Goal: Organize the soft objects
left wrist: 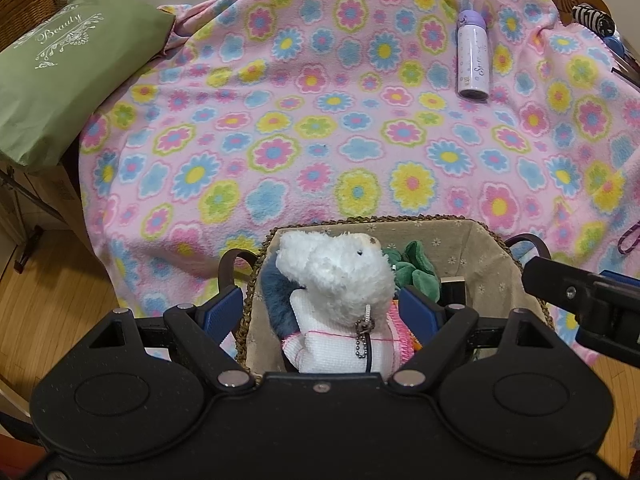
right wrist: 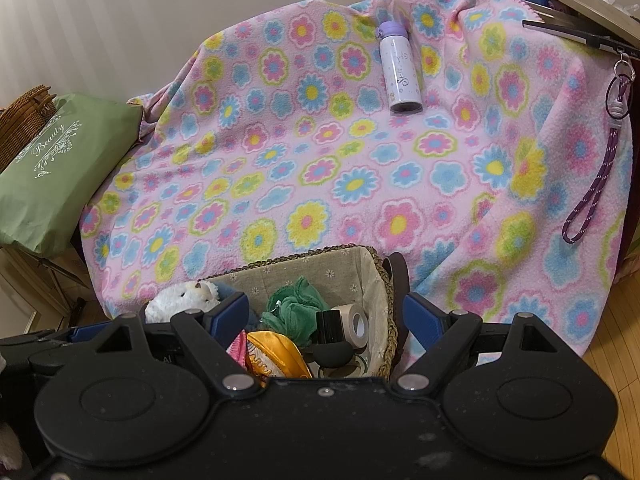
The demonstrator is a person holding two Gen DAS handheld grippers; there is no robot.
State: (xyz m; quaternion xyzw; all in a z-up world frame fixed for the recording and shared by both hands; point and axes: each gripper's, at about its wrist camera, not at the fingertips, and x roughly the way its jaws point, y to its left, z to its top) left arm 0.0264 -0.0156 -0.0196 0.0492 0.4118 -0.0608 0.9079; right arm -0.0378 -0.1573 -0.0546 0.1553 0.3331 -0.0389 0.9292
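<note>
Flowered blanket (left wrist: 320, 120), white plush bear (left wrist: 340, 276) between parted left tongs (left wrist: 320, 312)

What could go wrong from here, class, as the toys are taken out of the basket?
1. The white plush toy's bead chain could snag on the left gripper that straddles it.
2. The tape roll sits beside the green plush; the right gripper might grab it by mistake.
3. The bottle lying on the blanket may roll if the cloth is tugged.

left gripper (left wrist: 320, 312) and right gripper (right wrist: 326, 316) side by side, jaws apart, angled downward
</note>
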